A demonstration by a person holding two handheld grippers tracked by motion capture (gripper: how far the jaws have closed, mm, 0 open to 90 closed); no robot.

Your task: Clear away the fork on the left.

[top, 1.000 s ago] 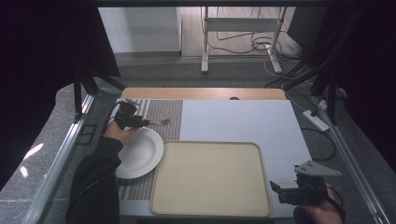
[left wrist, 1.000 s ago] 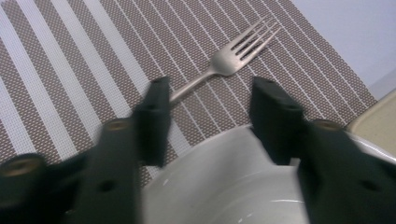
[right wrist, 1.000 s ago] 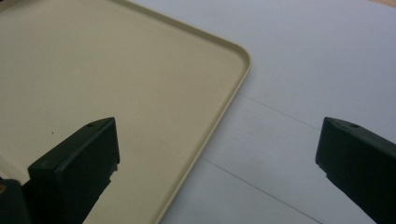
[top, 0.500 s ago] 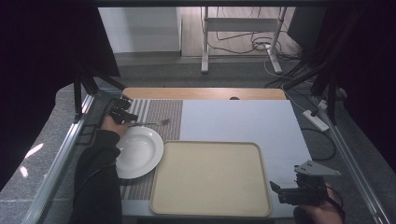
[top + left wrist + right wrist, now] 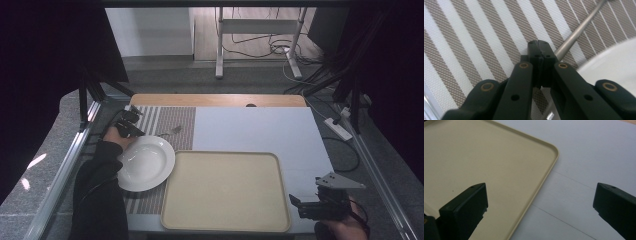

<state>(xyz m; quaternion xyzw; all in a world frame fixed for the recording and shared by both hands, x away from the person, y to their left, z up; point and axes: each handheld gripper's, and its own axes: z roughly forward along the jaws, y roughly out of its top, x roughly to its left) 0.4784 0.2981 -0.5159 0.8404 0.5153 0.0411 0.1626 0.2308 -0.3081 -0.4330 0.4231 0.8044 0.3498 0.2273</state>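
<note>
Item: my left claw (image 5: 539,46), jaws pressed together, empty, on striped mat (image 5: 474,45) beside fork handle (image 5: 576,32). My right claw (image 5: 540,202): wide open, empty, over tray's (image 5: 499,157) right edge.

1. The placemat (image 5: 474,50) is showing a woven, rough mesh cloth in stripes.
2. The fork handle (image 5: 576,32) is looking like brushed metal.
3. The plate (image 5: 145,162) is shining, glossy white.
4. The tray (image 5: 486,162) is appearing as matt, smooth beige plastic.
5. The table edge (image 5: 215,100) is looking wooden.

Past your table: grey speckled floor (image 5: 165,75), white-legged metal stand (image 5: 260,40), loose black cables (image 5: 250,50), white wall (image 5: 150,30).
</note>
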